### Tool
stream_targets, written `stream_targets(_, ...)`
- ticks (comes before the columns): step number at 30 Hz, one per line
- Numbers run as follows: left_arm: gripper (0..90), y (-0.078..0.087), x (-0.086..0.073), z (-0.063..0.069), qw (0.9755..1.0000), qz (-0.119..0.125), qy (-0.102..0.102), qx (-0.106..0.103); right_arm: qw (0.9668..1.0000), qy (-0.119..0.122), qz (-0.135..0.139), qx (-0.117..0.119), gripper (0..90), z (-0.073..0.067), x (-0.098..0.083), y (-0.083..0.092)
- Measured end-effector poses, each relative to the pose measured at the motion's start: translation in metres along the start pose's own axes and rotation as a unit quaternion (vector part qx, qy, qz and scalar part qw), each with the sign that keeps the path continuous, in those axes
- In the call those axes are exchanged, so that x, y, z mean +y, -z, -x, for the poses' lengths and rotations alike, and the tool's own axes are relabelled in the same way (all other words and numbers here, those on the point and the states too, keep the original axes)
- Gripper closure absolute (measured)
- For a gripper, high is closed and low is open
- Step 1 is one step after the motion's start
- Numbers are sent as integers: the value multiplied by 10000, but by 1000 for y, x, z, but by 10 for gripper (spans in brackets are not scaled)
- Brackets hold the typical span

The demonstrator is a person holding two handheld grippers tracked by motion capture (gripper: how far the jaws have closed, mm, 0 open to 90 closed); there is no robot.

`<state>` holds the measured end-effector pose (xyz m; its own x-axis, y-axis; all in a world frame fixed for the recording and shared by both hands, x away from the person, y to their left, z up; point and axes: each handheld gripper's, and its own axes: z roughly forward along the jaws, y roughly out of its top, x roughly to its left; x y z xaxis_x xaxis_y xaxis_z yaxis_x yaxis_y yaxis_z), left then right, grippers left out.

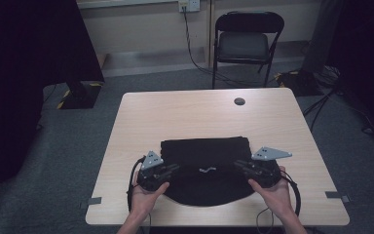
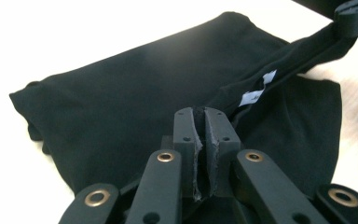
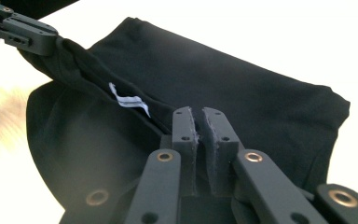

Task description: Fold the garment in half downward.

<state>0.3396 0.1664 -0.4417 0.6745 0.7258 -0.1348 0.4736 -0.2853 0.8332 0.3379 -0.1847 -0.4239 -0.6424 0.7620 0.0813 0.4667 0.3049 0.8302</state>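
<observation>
Black garment is lying folded on the tabletop, near edge. Left gripper and right gripper are each pinching its collar edge, fingers clamped tight on fabric, white label sitting between them.

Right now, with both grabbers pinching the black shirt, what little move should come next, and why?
Probably carry the pinched edge a little farther away, toward the far fold. The left gripper and right gripper are each shut on the black shirt, its edge with the white label stretched between them, lifted. The shirt's far part already lies folded on the table, so this fold looks unfinished.
</observation>
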Motion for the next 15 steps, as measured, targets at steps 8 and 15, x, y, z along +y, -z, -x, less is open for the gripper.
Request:
stream_targets(8,844,2,-15,8,9998,-133,-84,-85,10000,38,-59,13,840,-6,-15,1)
stream_targets(15,843,8,-23,14,9998,-112,-136,-99,9999,48,-83,-61,839,-9,-25,4)
